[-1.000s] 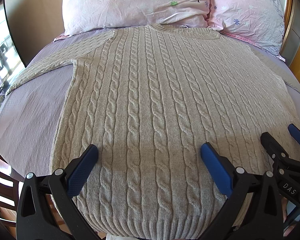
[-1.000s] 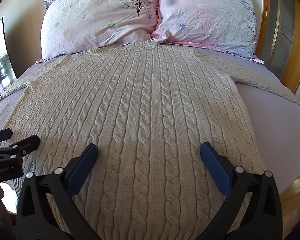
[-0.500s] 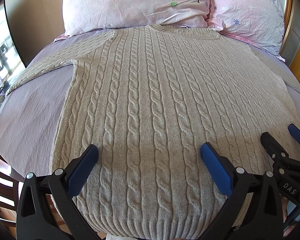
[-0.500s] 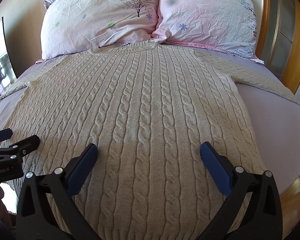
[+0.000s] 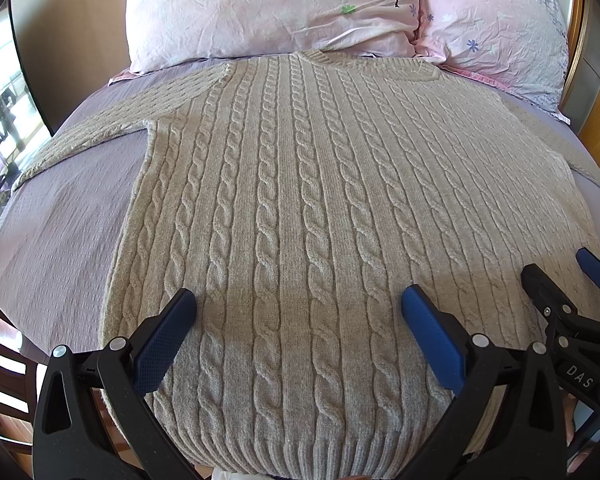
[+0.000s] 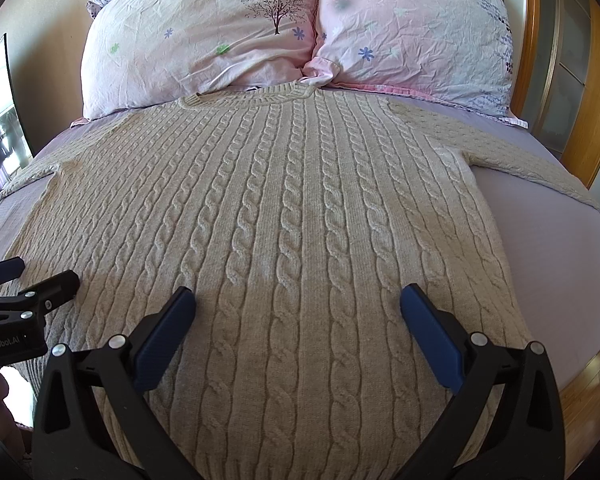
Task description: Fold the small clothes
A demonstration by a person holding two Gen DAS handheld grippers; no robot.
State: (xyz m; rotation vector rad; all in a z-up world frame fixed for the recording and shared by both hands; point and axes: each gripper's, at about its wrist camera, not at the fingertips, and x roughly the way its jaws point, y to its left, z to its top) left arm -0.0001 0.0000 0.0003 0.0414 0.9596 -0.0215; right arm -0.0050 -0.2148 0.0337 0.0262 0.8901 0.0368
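A beige cable-knit sweater (image 5: 300,200) lies flat and face up on the bed, collar toward the pillows, both sleeves spread out to the sides; it also shows in the right wrist view (image 6: 292,216). My left gripper (image 5: 298,304) is open and empty, hovering above the sweater's lower left part near the hem. My right gripper (image 6: 298,304) is open and empty above the lower right part. The right gripper shows at the right edge of the left wrist view (image 5: 564,280), and the left gripper at the left edge of the right wrist view (image 6: 32,280).
Two pink floral pillows (image 5: 276,8) (image 6: 412,28) lean at the head of the bed. A lilac sheet (image 5: 64,224) covers the mattress. A wooden bed frame (image 6: 588,128) runs along the right side. A mirror or window (image 5: 0,120) stands at the left.
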